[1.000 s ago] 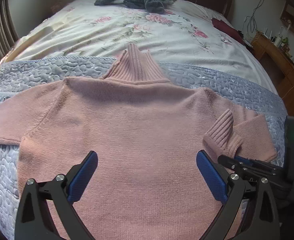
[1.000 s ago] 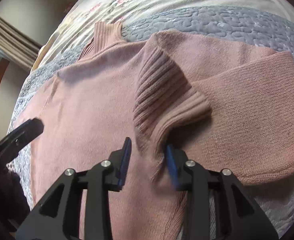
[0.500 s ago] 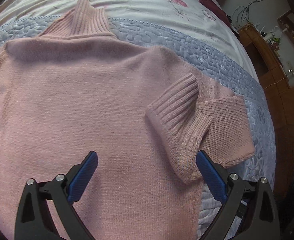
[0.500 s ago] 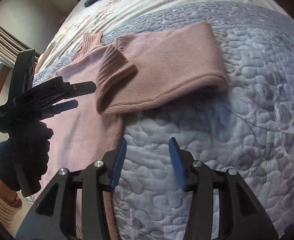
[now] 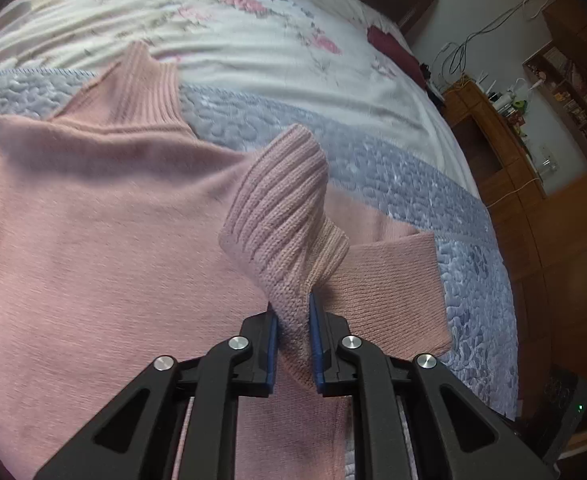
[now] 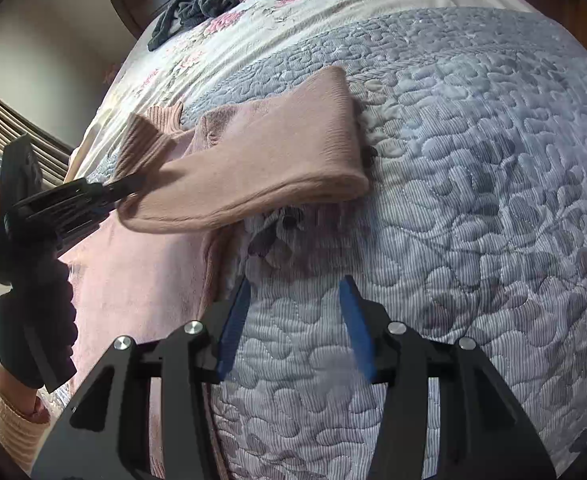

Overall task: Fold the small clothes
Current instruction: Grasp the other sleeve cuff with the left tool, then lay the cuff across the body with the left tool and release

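Bedroom, with a bed under a grey quilted blanket and floral sheet. Nearest, right hand-held gripper over bare quilt near the bed's right edge, blue pads apart, nothing between them. Left hand-held gripper clamped on the ribbed cuff of a pink turtleneck sweater, cuff lifted off the body. Gloved hand on its handle. Sweater spread flat across the quilt, right sleeve folded back toward the chest. Farther on, ribbed collar at the sheet's edge. Dark grey garment heaped near the headboard. Wooden cabinet beyond the bed's right side.
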A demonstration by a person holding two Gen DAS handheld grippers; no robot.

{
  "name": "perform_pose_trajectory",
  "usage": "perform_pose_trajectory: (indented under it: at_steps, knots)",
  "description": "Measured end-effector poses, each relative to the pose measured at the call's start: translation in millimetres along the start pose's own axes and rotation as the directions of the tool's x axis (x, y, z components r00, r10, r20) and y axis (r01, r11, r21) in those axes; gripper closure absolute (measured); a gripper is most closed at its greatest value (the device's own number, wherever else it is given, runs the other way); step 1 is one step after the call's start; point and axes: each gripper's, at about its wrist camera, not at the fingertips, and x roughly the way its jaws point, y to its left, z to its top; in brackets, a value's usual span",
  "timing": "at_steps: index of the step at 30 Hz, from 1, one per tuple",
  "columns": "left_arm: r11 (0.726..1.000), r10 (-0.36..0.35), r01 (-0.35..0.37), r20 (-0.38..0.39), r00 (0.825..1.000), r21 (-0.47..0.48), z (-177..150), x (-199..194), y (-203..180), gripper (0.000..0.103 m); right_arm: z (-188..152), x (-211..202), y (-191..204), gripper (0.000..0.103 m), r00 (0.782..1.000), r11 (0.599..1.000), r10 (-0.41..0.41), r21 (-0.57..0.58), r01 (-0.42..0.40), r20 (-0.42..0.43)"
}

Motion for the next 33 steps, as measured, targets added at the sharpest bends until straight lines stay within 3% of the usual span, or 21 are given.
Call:
perform_pose_trajectory:
  at_steps: [7,14,16,18,24,27,30,31,33]
  knots:
    - [0.994,0.107,-0.107,0.081,0.991,-0.008,22,-40,77,0.09,43,26,27,0.048,0.996,0.995,0.086,0.059,-0.085,-0.014]
    - [0.993,0.113,-0.11,0.071,0.991,-0.04,26,-44,127,0.09,76,87,55,0.044,0.992,0.994,0.07,0.09,-0.06,-0.107]
    - [0.992,0.121,-0.118,0.052,0.991,-0.049,23,-38,136,0.09,77,99,59,0.053,0.992,0.996,0.029,0.083,-0.018,-0.124]
    - [0.988,0.141,-0.139,0.034,0.989,-0.063,19,-33,149,0.089,74,107,59,0.07,0.989,0.996,-0.056,0.056,0.065,-0.139]
    - [0.974,0.195,-0.194,-0.002,0.981,-0.116,5,-34,181,0.073,67,115,53,0.071,0.985,0.995,-0.073,0.049,0.082,-0.155]
    - [0.954,0.272,-0.264,0.041,0.962,-0.139,1,-56,192,0.073,69,112,60,0.069,0.983,0.995,-0.092,0.02,0.097,-0.158]
    - [0.938,0.326,-0.313,0.075,0.942,-0.145,-5,-79,194,0.071,72,89,70,0.066,0.987,0.99,-0.144,-0.01,0.144,-0.076]
    - [0.935,0.337,-0.324,0.073,0.939,-0.141,-8,-83,190,0.065,69,79,76,0.066,0.988,0.989,-0.148,-0.027,0.147,-0.046]
    - [0.943,0.299,-0.286,0.055,0.953,-0.17,-13,-86,187,0.053,65,68,88,0.063,0.992,0.991,-0.127,-0.052,0.126,-0.02]
